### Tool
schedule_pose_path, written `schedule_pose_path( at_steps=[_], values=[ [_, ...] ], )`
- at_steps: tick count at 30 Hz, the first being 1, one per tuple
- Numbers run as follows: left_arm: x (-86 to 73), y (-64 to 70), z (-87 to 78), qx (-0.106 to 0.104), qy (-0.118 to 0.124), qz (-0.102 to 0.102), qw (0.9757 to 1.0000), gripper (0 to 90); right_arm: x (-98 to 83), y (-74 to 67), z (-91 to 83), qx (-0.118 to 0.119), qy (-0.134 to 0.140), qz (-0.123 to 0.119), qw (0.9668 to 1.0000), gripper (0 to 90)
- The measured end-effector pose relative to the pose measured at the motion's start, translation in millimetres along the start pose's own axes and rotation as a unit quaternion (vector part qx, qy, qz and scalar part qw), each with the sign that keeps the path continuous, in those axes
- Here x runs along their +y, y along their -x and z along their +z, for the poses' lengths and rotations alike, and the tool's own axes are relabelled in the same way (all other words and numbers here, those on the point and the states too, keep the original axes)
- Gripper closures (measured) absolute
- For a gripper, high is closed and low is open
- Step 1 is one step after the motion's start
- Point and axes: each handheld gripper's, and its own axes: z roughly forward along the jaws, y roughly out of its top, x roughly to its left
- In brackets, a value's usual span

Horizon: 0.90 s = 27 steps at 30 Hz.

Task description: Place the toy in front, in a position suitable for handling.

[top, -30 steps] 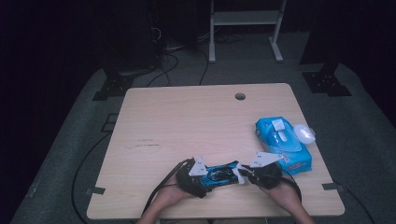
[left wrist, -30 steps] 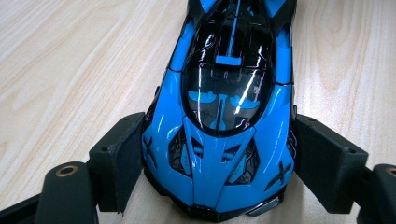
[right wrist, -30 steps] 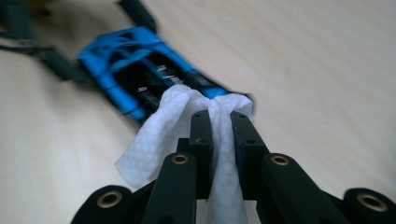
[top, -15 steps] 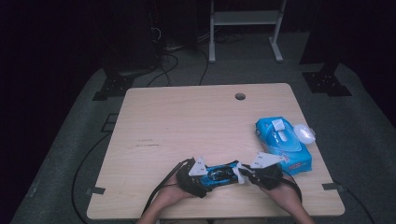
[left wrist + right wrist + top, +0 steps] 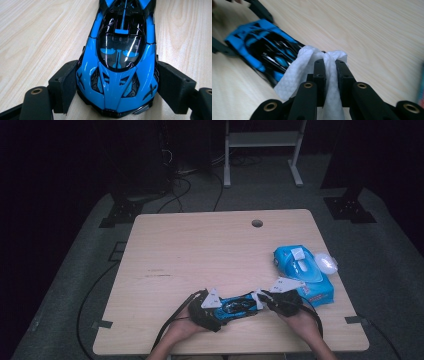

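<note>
At the table's near edge, the left claw (image 5: 116,87) clamps the toy car (image 5: 120,62); the right claw (image 5: 329,67) pinches a wipe (image 5: 302,67) hiding its tail.

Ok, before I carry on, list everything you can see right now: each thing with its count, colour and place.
toy car: one, blue and black, near edge of the table, between the two claws
wipe: one, white, pinched in the right claw, its free end against one end of the car
wipe pack: one, blue with a white flap, right side of the table
white oval piece: one, at the pack's far right edge; cannot tell what it is
table: one, light wood, with a round hole near the far edge
white frame: one, on the floor beyond the table
cables: several, black, on the grey floor
left claw: black, jaws on both sides of the car's end
right claw: black, shut on the wipe
hands: two, at the near edge
</note>
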Motion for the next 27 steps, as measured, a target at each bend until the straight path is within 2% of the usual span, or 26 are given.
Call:
schedule_pose_path(
  at_steps=[1,4,8,10,12,14,16,17,18,20,21,22,24,27],
  values=[
    [0.1,0.1,0.0,0.0,0.0,-0.001,1.0,22.9,2.1,-2.9,0.7,-0.002,-0.001,-0.011,0.9999,79.9],
    [0.0,0.0,0.0,0.0,0.0,-0.002,1.0,22.9,4.7,-5.3,1.2,0.002,-0.006,-0.017,0.9998,80.0],
    [-0.2,-0.4,0.1,-0.002,0.001,-0.001,1.0,22.9,-3.0,-1.2,-7.9,0.012,-0.016,-0.011,0.9997,80.1],
    [-0.1,-0.7,0.2,-0.003,0.001,-0.002,1.0,22.9,-5.7,-4.8,-12.1,0.019,-0.011,-0.006,0.9997,80.1],
    [-0.2,-0.7,0.1,-0.003,0.001,-0.002,1.0,22.9,-2.9,-12.7,-11.1,0.026,-0.006,-0.019,0.9995,80.0],
    [-0.2,-0.4,0.1,-0.002,0.001,-0.004,1.0,22.9,2.8,-21.8,-4.6,0.051,0.0,-0.03,0.9983,80.0],
    [-0.3,-0.4,-0.3,-0.002,-0.001,-0.003,1.0,22.9,5.8,-30.2,1.8,0.045,-0.012,-0.057,0.9973,80.0],
    [-0.4,-0.5,-0.5,-0.002,-0.001,-0.003,1.0,23.0,6.5,-30.8,1.9,0.045,-0.012,-0.058,0.9972,80.0],
    [-0.5,-0.5,-0.5,-0.002,0.0,-0.003,1.0,23.1,6.6,-28.5,0.7,0.047,-0.014,-0.057,0.9972,80.0],
    [-0.3,-0.7,-0.2,-0.003,0.001,0.002,1.0,23.8,3.0,-20.1,-4.4,0.037,-0.018,-0.051,0.9979,79.8],
    [0.0,-0.4,0.3,-0.003,0.002,0.001,1.0,23.8,0.6,-14.9,-7.0,0.043,-0.012,-0.037,0.9983,79.8],
    [0.1,-0.5,0.3,-0.003,0.002,0.001,1.0,23.8,-0.8,-9.9,-10.1,0.031,-0.012,-0.033,0.9989,79.9],
    [-0.6,-1.3,0.0,-0.005,0.002,0.0,1.0,23.8,-0.1,-6.3,-13.0,-0.001,-0.023,-0.046,0.9987,79.9],
    [-0.4,-1.4,0.1,-0.006,0.001,0.0,1.0,23.8,1.3,-0.4,-14.2,0.008,-0.009,-0.028,0.9995,79.9]
  ],
)
